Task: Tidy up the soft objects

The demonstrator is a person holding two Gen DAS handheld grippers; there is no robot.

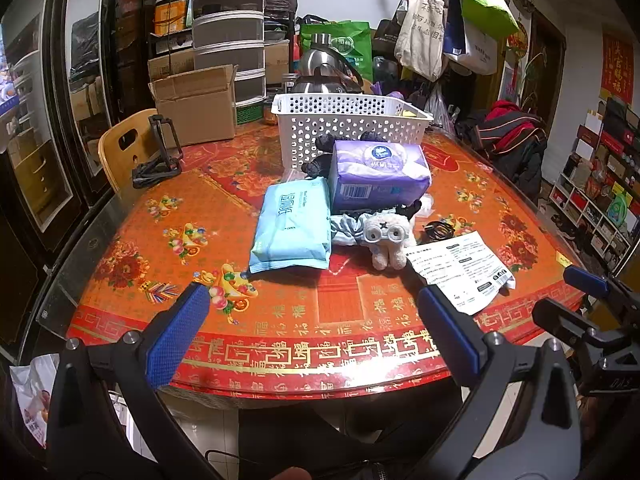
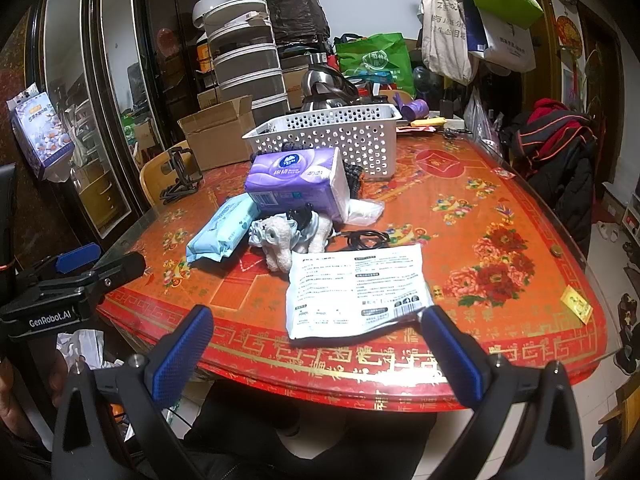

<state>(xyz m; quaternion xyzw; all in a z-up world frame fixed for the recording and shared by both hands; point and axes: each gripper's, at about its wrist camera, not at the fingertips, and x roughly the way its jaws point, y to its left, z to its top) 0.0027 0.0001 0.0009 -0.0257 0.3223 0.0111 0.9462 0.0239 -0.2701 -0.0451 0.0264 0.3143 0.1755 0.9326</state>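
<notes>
A white perforated basket (image 1: 348,128) (image 2: 340,136) stands at the back of the red table. In front of it lie a purple tissue pack (image 1: 380,174) (image 2: 296,184), a light blue wipes pack (image 1: 292,228) (image 2: 224,232), a small white plush toy (image 1: 390,240) (image 2: 280,244) on light blue cloth, and a black knitted item (image 1: 320,164) (image 2: 354,174). A white printed pouch (image 1: 460,268) (image 2: 356,290) lies nearest. My left gripper (image 1: 314,300) is open and empty above the table's front edge. My right gripper (image 2: 316,324) is open and empty, close before the pouch.
A black cable (image 2: 364,238) lies beside the plush toy. A black phone stand (image 1: 160,152) and a cardboard box (image 1: 196,108) sit at the back left. A kettle (image 1: 320,76) stands behind the basket. A wooden chair (image 1: 124,148) is at the left, clothes (image 2: 560,152) at the right.
</notes>
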